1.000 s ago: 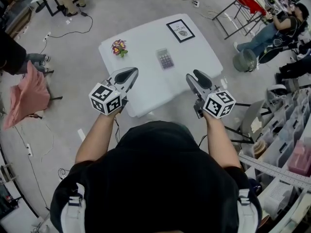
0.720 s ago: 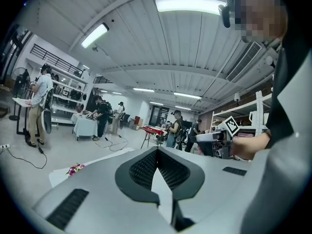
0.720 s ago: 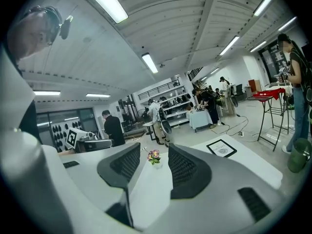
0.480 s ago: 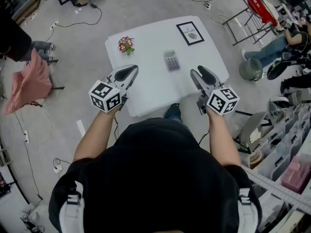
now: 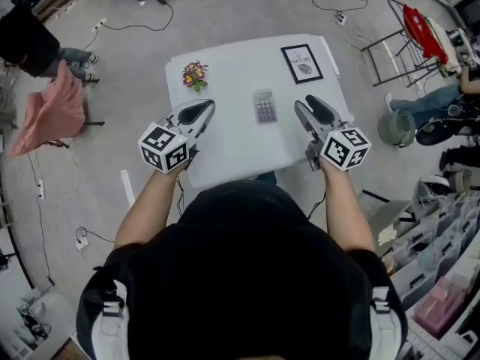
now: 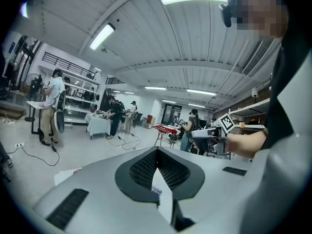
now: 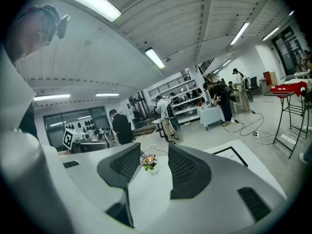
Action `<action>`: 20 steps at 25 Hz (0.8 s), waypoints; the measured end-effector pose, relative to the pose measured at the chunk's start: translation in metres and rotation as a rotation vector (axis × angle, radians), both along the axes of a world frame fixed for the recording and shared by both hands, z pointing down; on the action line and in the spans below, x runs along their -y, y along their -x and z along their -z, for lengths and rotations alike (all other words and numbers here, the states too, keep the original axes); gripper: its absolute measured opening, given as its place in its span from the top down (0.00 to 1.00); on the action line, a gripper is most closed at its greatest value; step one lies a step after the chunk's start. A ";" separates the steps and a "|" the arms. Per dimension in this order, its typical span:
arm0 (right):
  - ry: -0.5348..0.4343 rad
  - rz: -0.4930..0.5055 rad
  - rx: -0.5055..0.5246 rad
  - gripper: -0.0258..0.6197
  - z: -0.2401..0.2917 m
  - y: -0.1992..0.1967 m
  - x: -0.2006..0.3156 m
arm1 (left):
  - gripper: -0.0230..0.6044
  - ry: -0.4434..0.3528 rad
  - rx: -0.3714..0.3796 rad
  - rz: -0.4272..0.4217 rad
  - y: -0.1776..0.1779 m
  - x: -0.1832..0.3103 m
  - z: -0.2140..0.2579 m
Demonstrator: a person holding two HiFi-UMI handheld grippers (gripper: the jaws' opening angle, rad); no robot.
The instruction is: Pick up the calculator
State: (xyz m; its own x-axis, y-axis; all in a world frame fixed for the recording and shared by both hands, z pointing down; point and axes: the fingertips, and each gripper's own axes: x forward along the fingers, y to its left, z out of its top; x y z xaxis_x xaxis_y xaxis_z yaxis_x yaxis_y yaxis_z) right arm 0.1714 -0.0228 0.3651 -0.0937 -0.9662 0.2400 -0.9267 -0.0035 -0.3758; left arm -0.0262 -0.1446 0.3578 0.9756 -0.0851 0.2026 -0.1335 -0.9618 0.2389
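Approach step. Grey button calculator (image 5: 264, 106) lies on the white table (image 5: 225, 152) between my grippers; left gripper (image 5: 204, 108) pinched closed, empty, right gripper (image 5: 306, 105) part-open, empty. Next, probably: right reaches inward, straddles its edges.

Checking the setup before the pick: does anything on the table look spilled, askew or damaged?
Nothing stands out. The calculator lies flat mid-table, the flowers and framed print sit apart near the far side, and no spill shows on the table.
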 end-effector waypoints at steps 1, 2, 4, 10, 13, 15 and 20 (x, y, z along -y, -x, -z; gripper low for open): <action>0.001 0.013 -0.001 0.66 0.001 -0.009 0.006 | 0.93 0.004 0.001 0.013 -0.007 0.002 0.000; 0.002 0.026 -0.003 0.66 0.001 -0.018 0.011 | 0.93 0.008 0.003 0.026 -0.014 0.004 -0.001; 0.003 0.049 -0.005 0.66 0.003 -0.036 0.021 | 0.93 0.014 0.008 0.046 -0.028 0.007 -0.003; 0.006 0.112 0.001 0.66 0.002 -0.085 0.048 | 0.93 0.020 0.027 0.125 -0.059 0.016 -0.007; 0.010 0.146 0.006 0.66 0.002 -0.104 0.061 | 0.93 0.025 0.036 0.170 -0.068 0.020 -0.006; 0.008 0.157 0.007 0.66 0.004 -0.115 0.069 | 0.93 0.027 0.040 0.188 -0.074 0.024 -0.005; 0.005 0.210 0.016 0.66 0.000 -0.132 0.089 | 0.93 0.037 0.054 0.247 -0.085 0.028 -0.010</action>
State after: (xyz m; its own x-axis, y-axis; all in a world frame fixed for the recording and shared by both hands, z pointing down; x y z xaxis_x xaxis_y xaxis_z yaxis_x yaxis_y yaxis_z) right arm 0.3033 -0.1117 0.3647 -0.2966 -0.9240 0.2413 -0.9013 0.1873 -0.3906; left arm 0.0591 -0.1725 0.3678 0.9137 -0.3110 0.2615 -0.3769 -0.8892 0.2593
